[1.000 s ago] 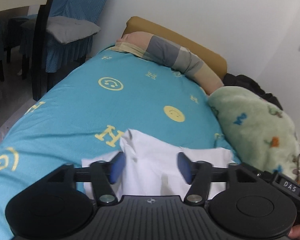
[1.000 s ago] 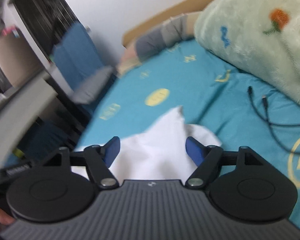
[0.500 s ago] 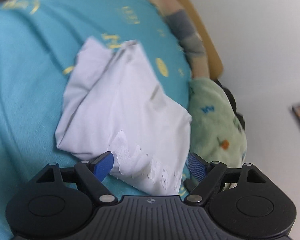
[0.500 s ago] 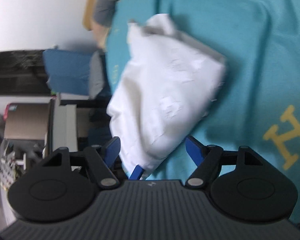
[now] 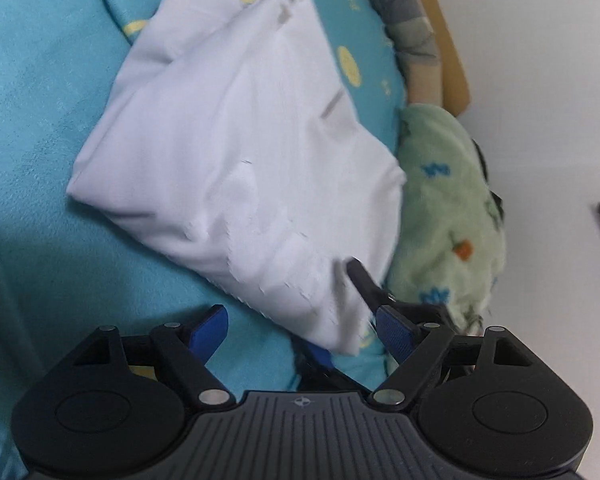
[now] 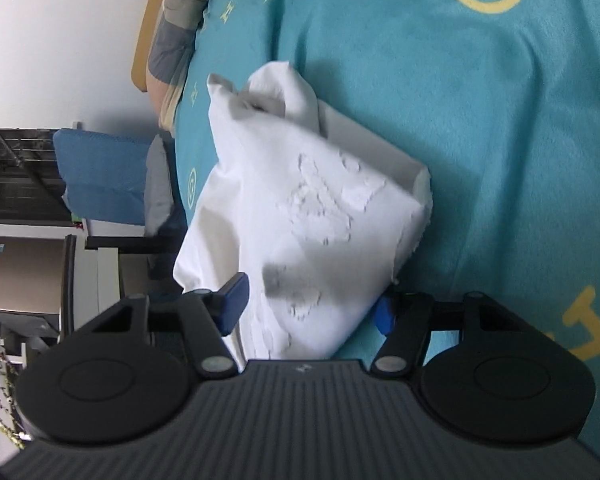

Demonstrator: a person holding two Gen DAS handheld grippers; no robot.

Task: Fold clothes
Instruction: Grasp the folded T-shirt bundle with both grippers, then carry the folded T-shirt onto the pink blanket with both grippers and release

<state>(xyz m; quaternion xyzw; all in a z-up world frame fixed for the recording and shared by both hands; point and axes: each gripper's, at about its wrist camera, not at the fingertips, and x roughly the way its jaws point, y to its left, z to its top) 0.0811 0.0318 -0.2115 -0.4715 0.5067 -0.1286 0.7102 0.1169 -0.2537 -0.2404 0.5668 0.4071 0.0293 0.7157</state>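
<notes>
Lying between both spread grippers: white garment [image 5: 236,152] | left gripper [image 5: 300,330], right gripper [image 6: 310,306] gripping nothing

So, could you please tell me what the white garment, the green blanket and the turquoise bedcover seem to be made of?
White garment: thin woven or jersey cotton by its look, matte, creasing softly; a raised, puckered motif suggests embroidery or print.
Green blanket: plush fleece, with a fuzzy nap and soft blurred edges.
Turquoise bedcover: short-pile or brushed fabric, probably; matte with a faint velvety sheen.
</notes>
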